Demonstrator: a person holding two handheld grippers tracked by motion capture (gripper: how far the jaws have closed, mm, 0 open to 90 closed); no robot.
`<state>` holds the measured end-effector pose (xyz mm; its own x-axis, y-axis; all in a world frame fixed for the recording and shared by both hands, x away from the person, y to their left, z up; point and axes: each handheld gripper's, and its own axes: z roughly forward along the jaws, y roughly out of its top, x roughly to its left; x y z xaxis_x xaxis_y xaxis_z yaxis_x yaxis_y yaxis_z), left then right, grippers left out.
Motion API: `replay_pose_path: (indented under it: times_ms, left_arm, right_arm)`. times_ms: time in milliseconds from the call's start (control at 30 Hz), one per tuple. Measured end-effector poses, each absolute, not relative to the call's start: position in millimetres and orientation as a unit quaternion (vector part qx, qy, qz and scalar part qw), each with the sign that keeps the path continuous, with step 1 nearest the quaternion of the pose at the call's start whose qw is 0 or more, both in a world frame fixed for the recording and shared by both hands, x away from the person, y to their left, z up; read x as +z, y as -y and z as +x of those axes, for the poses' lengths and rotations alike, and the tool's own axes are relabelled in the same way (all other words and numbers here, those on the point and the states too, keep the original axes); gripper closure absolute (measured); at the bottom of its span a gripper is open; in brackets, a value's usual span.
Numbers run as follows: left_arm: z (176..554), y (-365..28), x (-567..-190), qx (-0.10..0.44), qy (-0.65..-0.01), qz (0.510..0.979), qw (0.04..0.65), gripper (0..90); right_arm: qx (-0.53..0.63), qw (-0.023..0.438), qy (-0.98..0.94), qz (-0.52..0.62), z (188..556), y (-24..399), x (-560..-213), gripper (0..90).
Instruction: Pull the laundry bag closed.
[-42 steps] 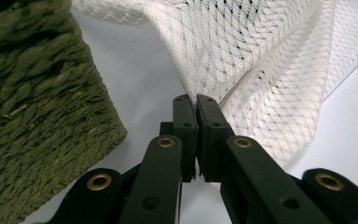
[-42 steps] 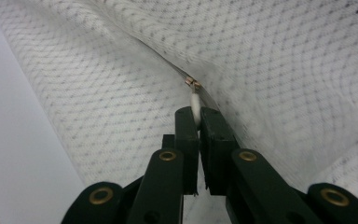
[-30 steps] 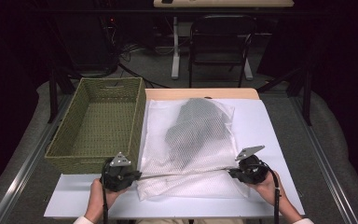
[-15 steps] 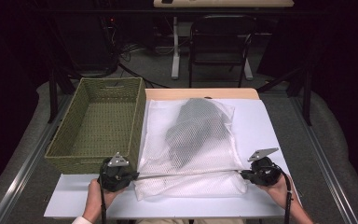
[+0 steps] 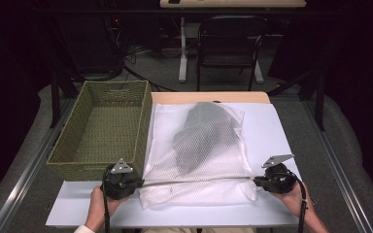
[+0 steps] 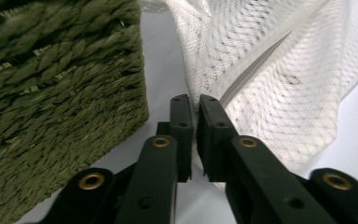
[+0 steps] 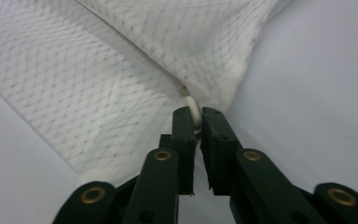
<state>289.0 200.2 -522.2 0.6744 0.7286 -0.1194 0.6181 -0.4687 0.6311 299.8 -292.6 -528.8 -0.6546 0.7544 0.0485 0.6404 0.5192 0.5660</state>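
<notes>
The fingers (image 6: 182,126) of the left gripper (image 6: 194,100) are pinching the near left corner of the white mesh laundry bag (image 5: 199,155), its jaws having just been easing apart slightly with the mesh between them. The right gripper (image 7: 196,112) is clamping the white zipper pull (image 7: 192,108) at the bag's near right corner, its jaws likewise having just been loosening a little. The bag is lying on the white table (image 5: 272,131) beside the green wicker basket (image 5: 102,131), with a dark grey garment (image 5: 201,131) inside and its zipper edge (image 5: 194,181) stretching taut between both grippers.
</notes>
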Motion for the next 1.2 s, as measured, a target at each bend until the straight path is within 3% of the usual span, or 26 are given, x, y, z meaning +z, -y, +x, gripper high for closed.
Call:
replay_pose_path:
  times_ms: [233, 333, 433, 833, 1200]
  left_arm:
    - [284.2, -213.6, -521.1, 0.069, -0.410, 0.846, 0.334, 44.8]
    - [281.5, -221.1, -521.1, 0.071, -0.421, 0.841, 0.334, 34.9]
    - [279.7, -230.6, -520.6, 0.082, -0.427, 0.837, 0.332, 28.6]
    - [269.6, -267.2, -519.3, 0.129, -0.485, 0.806, 0.315, 16.3]
    - [273.9, -268.3, -524.4, 0.132, -0.490, 0.806, 0.304, 15.5]
  right_arm:
    - [0.284, 0.113, -0.852, 0.425, 297.9, 305.0, -524.6, 40.4]
    - [0.284, 0.128, -0.844, 0.437, 298.6, 308.0, -523.4, 27.8]
    - [0.276, 0.146, -0.838, 0.447, 298.9, 309.1, -523.4, 20.8]
    - [0.261, 0.185, -0.812, 0.488, 301.0, 323.0, -527.4, 6.3]
    - [0.249, 0.186, -0.809, 0.498, 303.2, 326.8, -532.3, 4.2]
